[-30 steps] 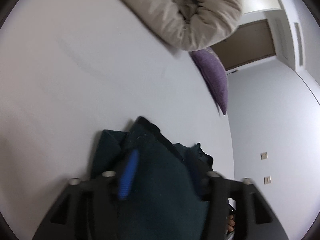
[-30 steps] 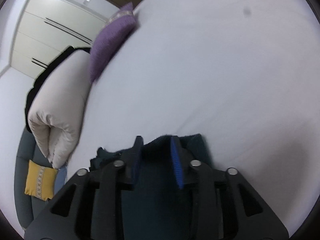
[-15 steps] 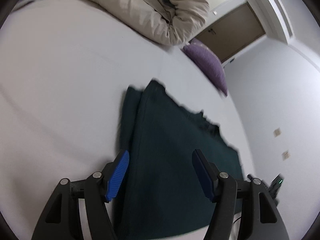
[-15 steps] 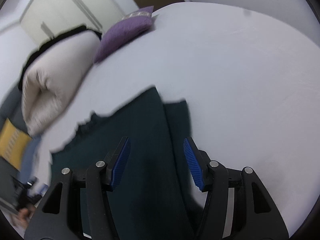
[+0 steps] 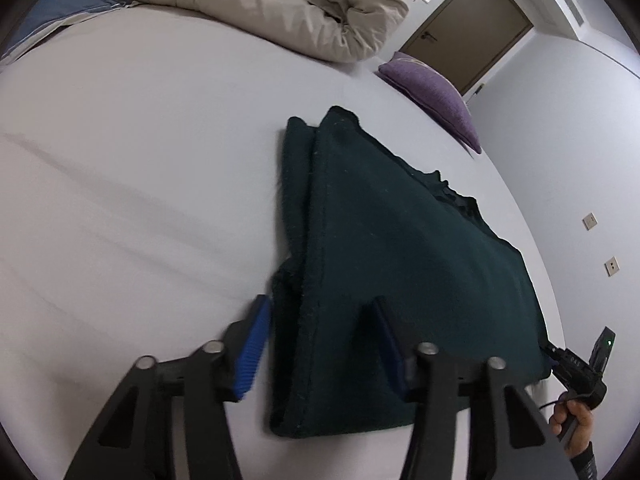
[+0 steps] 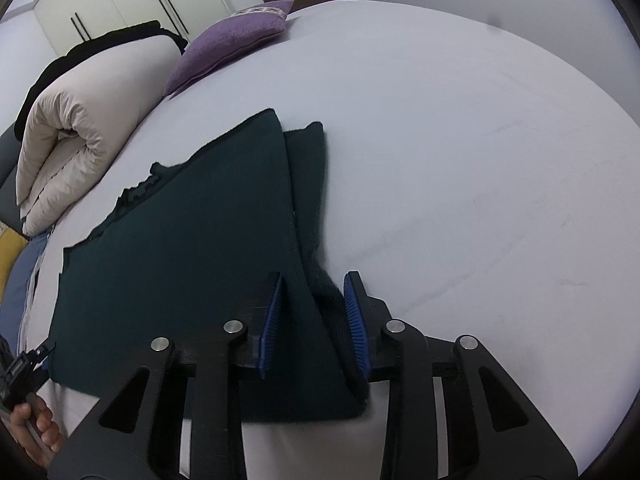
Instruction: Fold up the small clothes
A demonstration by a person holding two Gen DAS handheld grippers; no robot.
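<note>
Both grippers are closing on the near corners of the dark green folded knit garment [image 5: 400,264]: left gripper [image 5: 320,344], right gripper [image 6: 312,320], pads seemingly not yet pinching. The next move is calling for a firm pinch before folding it over.

Soft, even indoor light with faint shadows, strong fisheye bending and dark vignetted corners, slight blur low down.

Dark green garment [image 5: 400,260], purple cushion [image 5: 432,96]

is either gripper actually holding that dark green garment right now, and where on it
Not clearly yet. Both the left gripper and right gripper straddle side edges of the dark green garment, fingers closing around the fabric.
</note>
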